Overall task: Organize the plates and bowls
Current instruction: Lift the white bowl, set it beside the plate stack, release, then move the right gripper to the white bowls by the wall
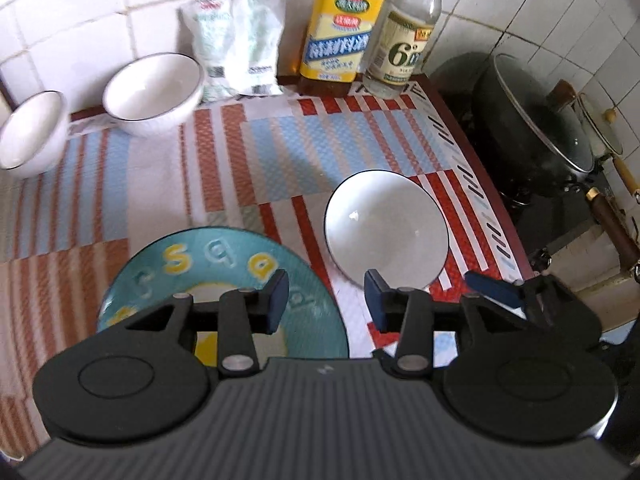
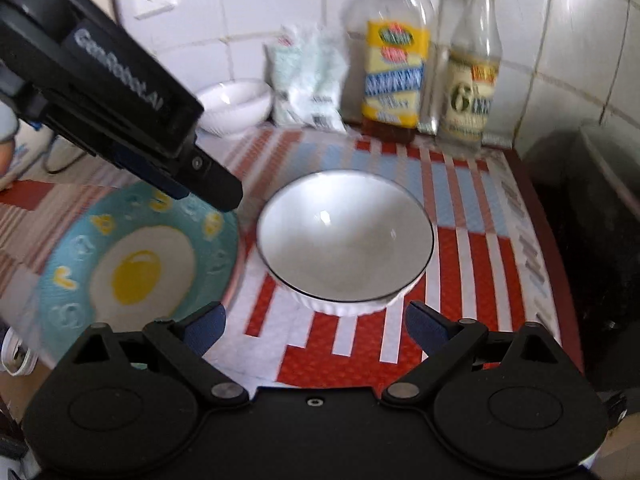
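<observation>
The left tongs (image 1: 326, 296) are held apart and empty above the teal egg-patterned plate (image 1: 180, 256), which lies flat on the counter (image 1: 248, 152). The right tongs (image 2: 316, 326) are spread wide, also empty, just short of the white bowl (image 2: 344, 236). Two more bowls (image 1: 154, 92) are seen well beyond, seemingly awaiting stacking.

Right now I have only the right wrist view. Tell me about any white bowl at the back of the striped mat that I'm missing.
Observer: Left of the white dark-rimmed bowl beside the white plastic bag, a second white bowl stands near the mat's far left edge.
Operator: Report the left tool's jaws.
Observer: The left tool is open, with nothing between its pads. It hangs over the gap between the teal egg-print plate and the near white bowl.
Operator: Describe the dark shape at my right.
Observer: It is a dark pan with a glass lid, sitting on the stove.
</observation>
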### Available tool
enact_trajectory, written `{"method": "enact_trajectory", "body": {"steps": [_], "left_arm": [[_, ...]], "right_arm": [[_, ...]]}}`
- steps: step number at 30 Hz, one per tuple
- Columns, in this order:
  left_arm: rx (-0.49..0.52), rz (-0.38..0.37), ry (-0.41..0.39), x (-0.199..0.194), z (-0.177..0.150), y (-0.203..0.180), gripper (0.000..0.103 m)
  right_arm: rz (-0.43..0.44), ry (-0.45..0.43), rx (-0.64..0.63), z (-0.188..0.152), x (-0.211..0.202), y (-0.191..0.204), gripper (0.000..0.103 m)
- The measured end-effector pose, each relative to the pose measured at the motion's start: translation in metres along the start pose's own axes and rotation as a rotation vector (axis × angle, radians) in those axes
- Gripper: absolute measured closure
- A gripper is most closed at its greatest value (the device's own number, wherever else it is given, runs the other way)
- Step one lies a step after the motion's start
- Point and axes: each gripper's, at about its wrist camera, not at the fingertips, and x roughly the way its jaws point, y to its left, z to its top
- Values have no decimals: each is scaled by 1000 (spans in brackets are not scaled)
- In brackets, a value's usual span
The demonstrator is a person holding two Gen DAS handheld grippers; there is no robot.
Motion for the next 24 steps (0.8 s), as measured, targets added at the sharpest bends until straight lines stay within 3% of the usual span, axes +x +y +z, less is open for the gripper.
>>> {"method": "enact_trajectory", "body": {"steps": [7, 11, 24], "left_arm": [[-39, 26, -40, -47, -21, 8, 58], [-48, 60, -74, -72, -29, 12, 58], [-105, 99, -134, -127, -27, 67, 58]], "right_arm": [[66, -97, -8, 15, -49, 12, 5], [109, -127, -80, 22, -68, 27, 5], [176, -221, -207, 75, -78, 72, 5]]}}
